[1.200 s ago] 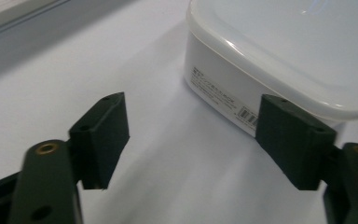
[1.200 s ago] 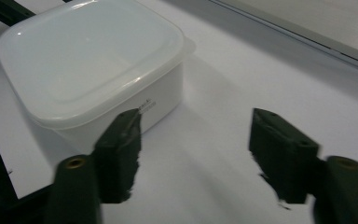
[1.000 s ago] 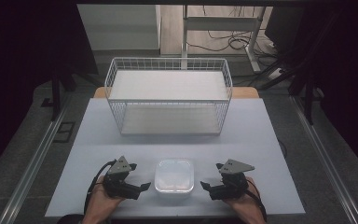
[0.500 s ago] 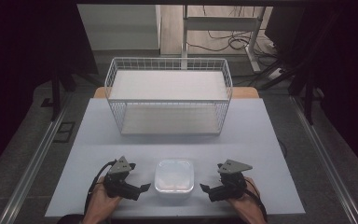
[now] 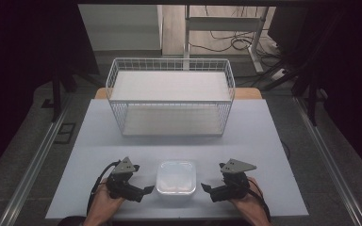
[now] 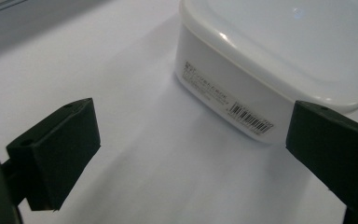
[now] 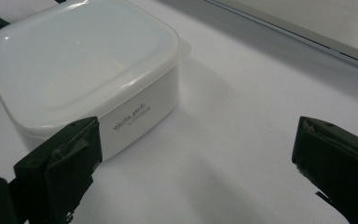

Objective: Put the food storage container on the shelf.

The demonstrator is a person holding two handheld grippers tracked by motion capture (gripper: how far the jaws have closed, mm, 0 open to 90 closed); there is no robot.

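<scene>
A white square plastic container (image 5: 176, 177) with its lid on sits near the table's front edge, between my two grippers. My left gripper (image 5: 143, 193) is just to its left, held by a hand, jaws pointing at it. In the left gripper view the gripper (image 6: 191, 140) is open, and the container (image 6: 270, 60) with its barcode label lies just ahead, apart from the jaws. My right gripper (image 5: 208, 192) is just right of the container. In the right gripper view it (image 7: 198, 144) is open, with the container (image 7: 84, 60) ahead on the left, near the left jaw.
A white wire basket (image 5: 169, 62) with a flat shelf inside stands at the back middle of the pale table (image 5: 169, 146). Open table surface lies between basket and container. Dark floor, metal rails and cables surround the table.
Both grippers have stayed almost in place beside the container; the right one has shifted only very slightly.
</scene>
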